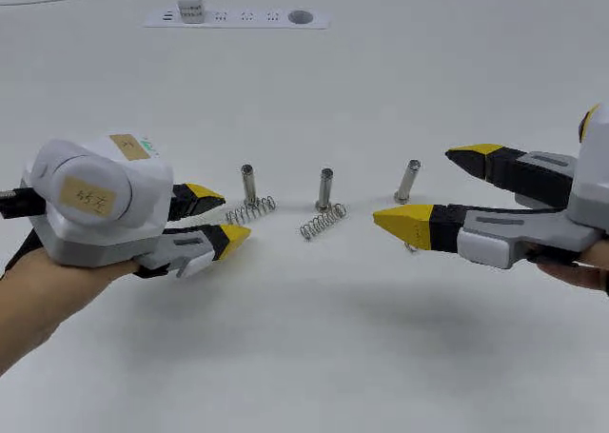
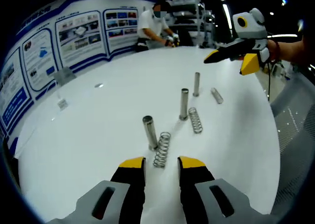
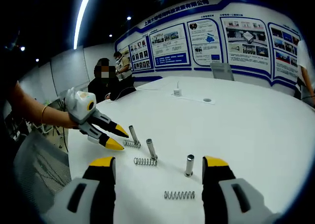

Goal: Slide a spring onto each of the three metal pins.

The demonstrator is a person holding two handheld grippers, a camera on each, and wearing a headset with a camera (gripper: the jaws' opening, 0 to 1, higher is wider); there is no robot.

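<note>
Left hand-held gripper [image 1: 234,214] at the left of the head view, jaws a little apart and pinching nothing, tips aimed at the nearest spring [image 1: 250,209]; right hand-held gripper [image 3: 159,161] spread wide, likewise bare. Three metal pins upright in a row mid-frame on the white counter [image 1: 304,347] — left pin [image 1: 248,184], middle pin [image 1: 325,189], right pin [image 1: 408,181] — none wearing a spring yet. Nearest spring lying touching the foot of the left pin, second spring [image 1: 323,222] just below the middle pin, third spring [image 3: 179,195] low in the right gripper view, between its jaws and just beside the right pin. Probably very light, thin-wired and bouncy, apt to roll or flick out of a hard squeeze — best pinched gently across the coils near one end, leaving the other end free for the pin top. Slim pins close by, possibly easy to knock; unclear whether fixed. Power strip [image 1: 236,18] at the top of the head view, well apart, no hindrance.
</note>
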